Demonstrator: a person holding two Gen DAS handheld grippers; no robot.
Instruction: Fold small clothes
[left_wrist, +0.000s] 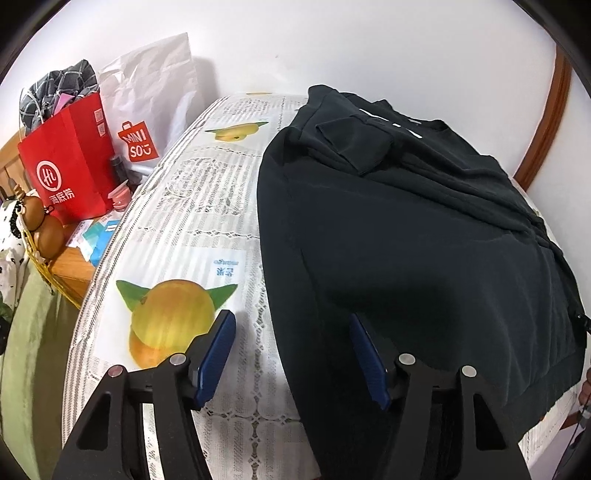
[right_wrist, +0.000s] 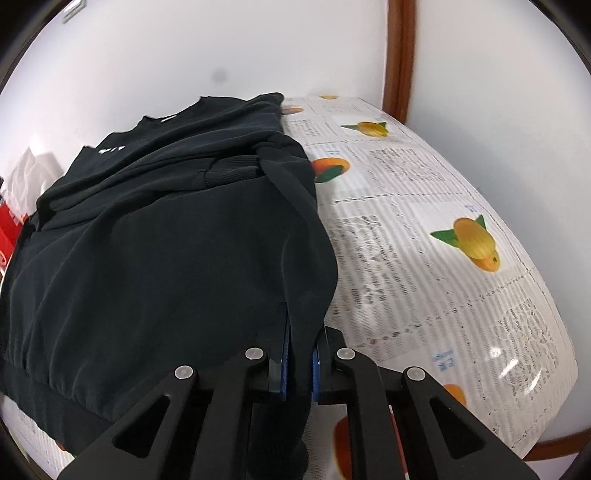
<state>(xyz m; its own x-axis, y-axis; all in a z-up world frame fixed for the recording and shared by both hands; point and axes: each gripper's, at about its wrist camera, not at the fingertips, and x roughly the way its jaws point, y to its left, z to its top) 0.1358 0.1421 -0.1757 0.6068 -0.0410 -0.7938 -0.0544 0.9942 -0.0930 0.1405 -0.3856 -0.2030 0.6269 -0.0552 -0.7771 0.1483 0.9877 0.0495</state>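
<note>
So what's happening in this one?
A person with a handheld gripper in each hand is folding a black sweatshirt on a table covered in a fruit-print cloth. The right gripper is shut on the garment's near right edge. The left gripper is open, its fingers straddling the near left edge, not yet gripping.

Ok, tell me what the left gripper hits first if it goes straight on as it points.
Probably the black garment's left edge, lying between the open left gripper's fingers on the fruit-print tablecloth; depth is unclear.
</note>
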